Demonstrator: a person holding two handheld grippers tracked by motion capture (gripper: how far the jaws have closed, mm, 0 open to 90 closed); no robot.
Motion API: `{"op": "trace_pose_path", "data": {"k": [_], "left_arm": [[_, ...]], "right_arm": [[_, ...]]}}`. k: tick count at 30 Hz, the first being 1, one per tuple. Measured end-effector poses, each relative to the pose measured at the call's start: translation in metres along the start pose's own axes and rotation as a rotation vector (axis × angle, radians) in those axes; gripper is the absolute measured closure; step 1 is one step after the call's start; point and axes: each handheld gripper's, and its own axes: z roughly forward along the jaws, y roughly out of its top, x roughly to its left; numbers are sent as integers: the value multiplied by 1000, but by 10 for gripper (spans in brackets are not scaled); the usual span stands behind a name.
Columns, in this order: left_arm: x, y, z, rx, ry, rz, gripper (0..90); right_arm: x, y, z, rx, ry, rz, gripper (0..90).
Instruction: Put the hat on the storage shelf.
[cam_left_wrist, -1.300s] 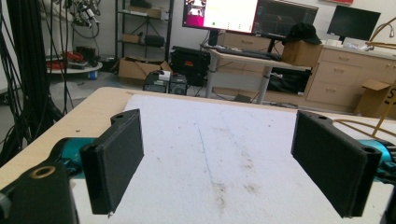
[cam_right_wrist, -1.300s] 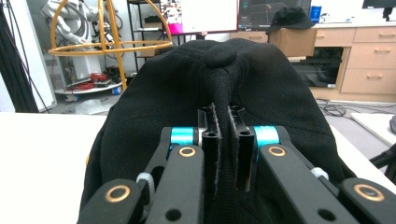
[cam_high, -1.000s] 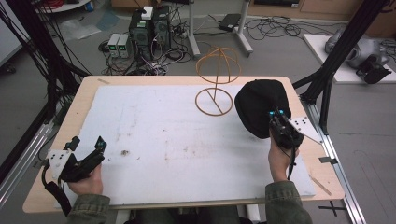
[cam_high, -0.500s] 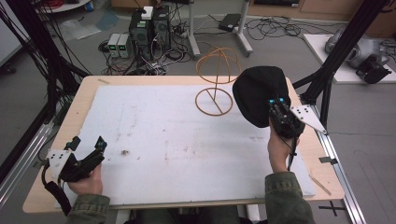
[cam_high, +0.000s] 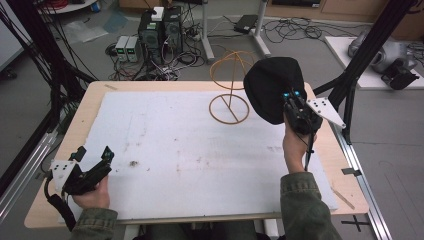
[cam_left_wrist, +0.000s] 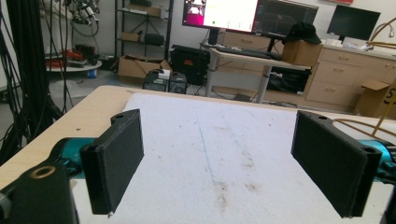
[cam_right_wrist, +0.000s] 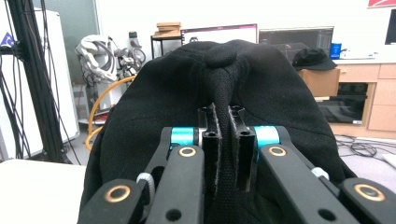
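The right gripper (cam_high: 291, 95) is clamped on a black cap (cam_high: 272, 87), its two jaws pinching a fold of the fabric between them. In the right gripper view the fold (cam_right_wrist: 223, 140) runs up between the nearly closed pads, and the crown of the cap (cam_right_wrist: 219, 79) bulges out above and to either side of them. From the high view the cap hangs in the air over the far right part of the tabletop (cam_high: 75, 135), clear of the white mat (cam_high: 200, 165) that covers most of the surface. The person's right hand (cam_high: 295, 142) grips the tool from below, the forearm in an olive sleeve (cam_high: 305, 205) coming in from the bottom edge.

Just to the left of the cap stands an orange wire stand (cam_high: 230, 85), a ring base resting on the mat with a looped frame rising above it; the cap's edge sits close beside the loop, and the pictures do not settle whether they touch.

The left gripper (cam_high: 92, 160) rests at the near left corner of the tabletop, held in the person's left hand (cam_high: 92, 192), well apart from the cap. Its jaws stand wide apart with nothing between them; the left gripper view shows the two black pads (cam_left_wrist: 116, 163) framing bare, lightly stained mat (cam_left_wrist: 219, 154).
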Motion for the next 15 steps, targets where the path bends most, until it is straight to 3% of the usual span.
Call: {"op": "trace_pose_path", "data": {"k": [7,15], "left_arm": [[-2,0,1,-2,-11,14,171],[-2,0,2,0,-17,11,171]], "right_arm": [[0,5,13,-9,2,52,862],[5,15,32,-19,11,53,862]]}}
